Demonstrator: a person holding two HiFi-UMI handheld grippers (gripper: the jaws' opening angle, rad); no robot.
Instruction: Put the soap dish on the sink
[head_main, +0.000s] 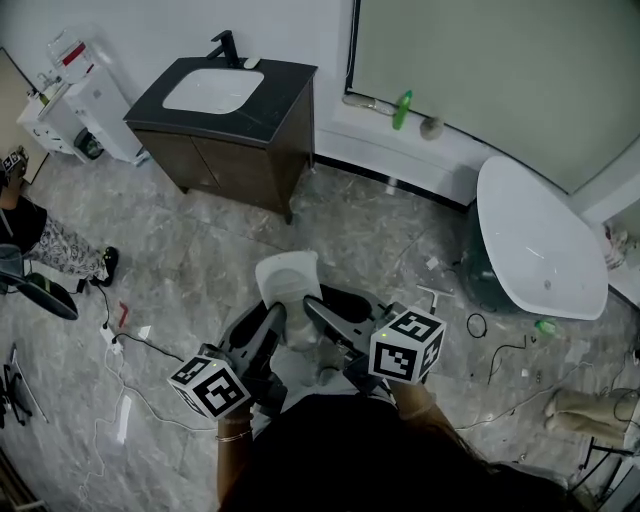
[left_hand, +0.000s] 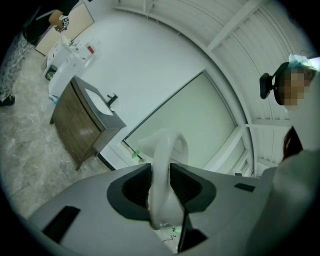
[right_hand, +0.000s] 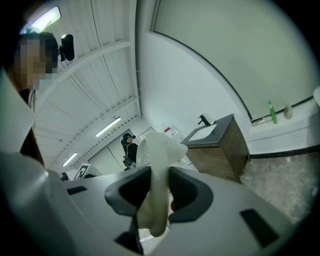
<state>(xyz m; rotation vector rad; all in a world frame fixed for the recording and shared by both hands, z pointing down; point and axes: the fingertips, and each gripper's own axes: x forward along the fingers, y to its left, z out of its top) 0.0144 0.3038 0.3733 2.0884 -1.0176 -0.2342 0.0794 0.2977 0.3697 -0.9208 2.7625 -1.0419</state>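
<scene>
1. The left gripper (head_main: 274, 318) is clamped on the soap dish (head_main: 286, 280). In the left gripper view its two dark ribbed pads press on either side of the dish's thin white wall.
2. The right gripper (head_main: 320, 314) grips the same dish. In the right gripper view its pads pinch the pale rim from both sides.
3. In the head view the soap dish is held in the air between the two grippers, just ahead of the person's body and above the grey marbled floor (head_main: 200, 250). The left gripper holds it at its seven o'clock edge and the right gripper at its five o'clock edge.
4. The sink (head_main: 213, 90) is well apart from the dish, at about eleven o'clock from it. It is a white basin set in a dark countertop on a brown wooden cabinet (head_main: 235, 165). A black tap (head_main: 228, 45) stands at its twelve o'clock rim.
5. A white bathtub (head_main: 540, 240) lies at about three o'clock from the dish.
6. A green bottle (head_main: 401, 110) stands on the ledge by the wall, at about one o'clock.
7. A white appliance (head_main: 90, 105) stands at nine o'clock from the cabinet, near the corner.
8. Another person (head_main: 40, 245) is partly visible at the frame's nine o'clock edge.
9. Loose cables (head_main: 130, 345) trail over the floor at about eight o'clock from the dish.
</scene>
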